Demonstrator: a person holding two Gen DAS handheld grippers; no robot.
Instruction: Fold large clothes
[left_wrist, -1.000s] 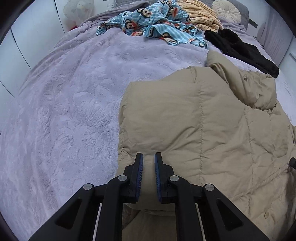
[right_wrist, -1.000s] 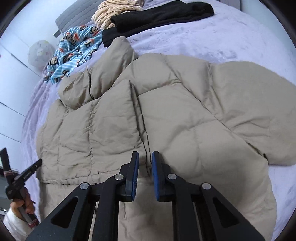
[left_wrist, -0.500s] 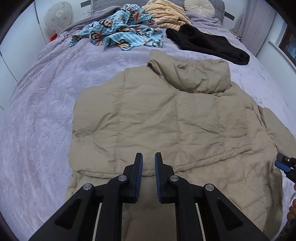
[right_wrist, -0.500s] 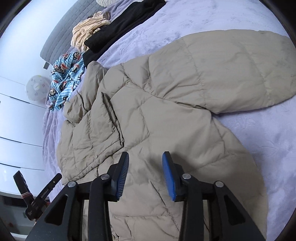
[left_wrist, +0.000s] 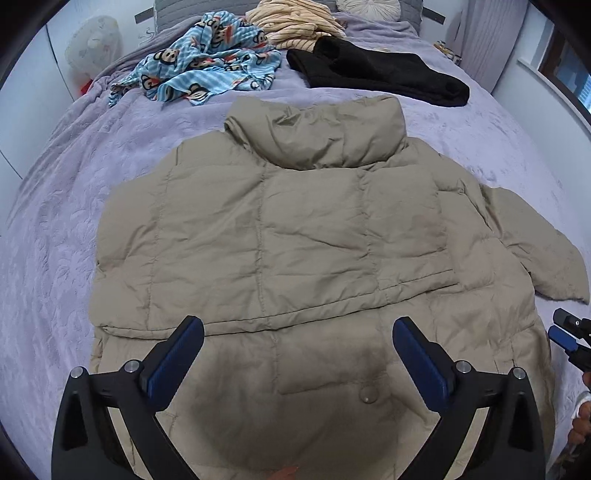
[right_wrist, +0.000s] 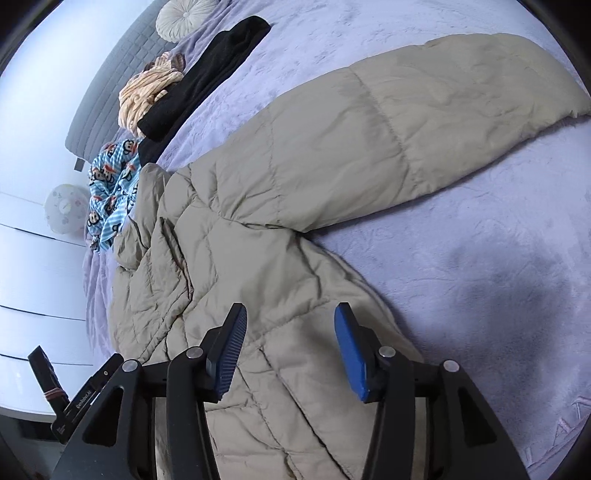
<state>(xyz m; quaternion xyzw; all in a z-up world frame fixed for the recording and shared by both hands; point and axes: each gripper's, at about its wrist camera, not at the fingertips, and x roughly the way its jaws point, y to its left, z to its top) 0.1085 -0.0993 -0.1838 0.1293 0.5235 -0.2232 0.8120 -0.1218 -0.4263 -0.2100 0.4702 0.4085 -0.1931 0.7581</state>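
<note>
Lavender plush bed (left_wrist: 66, 206) carries your beige quilted puffer jacket (left_wrist: 280, 236), spread flat, collar far, right sleeve (right_wrist: 424, 122) splayed out. Left gripper (left_wrist: 297, 363) and right gripper (right_wrist: 290, 347): jaws apart, holding nothing. Risk: slick padded fabric slips from a shallow pinch, or you catch the bedcover too. Only legible writing: "Genrobot.AI" on the left gripper's side, in the right wrist view.

- bed (left_wrist: 66, 206) with a lilac embossed cover
- tan puffer jacket (left_wrist: 295, 236) spread flat
- monkey-print blue fabric (left_wrist: 207, 70), black garment (left_wrist: 376, 74), striped beige thing (left_wrist: 295, 22), maybe a blanket, near the headboard
- round pillow (right_wrist: 181, 18)
</note>
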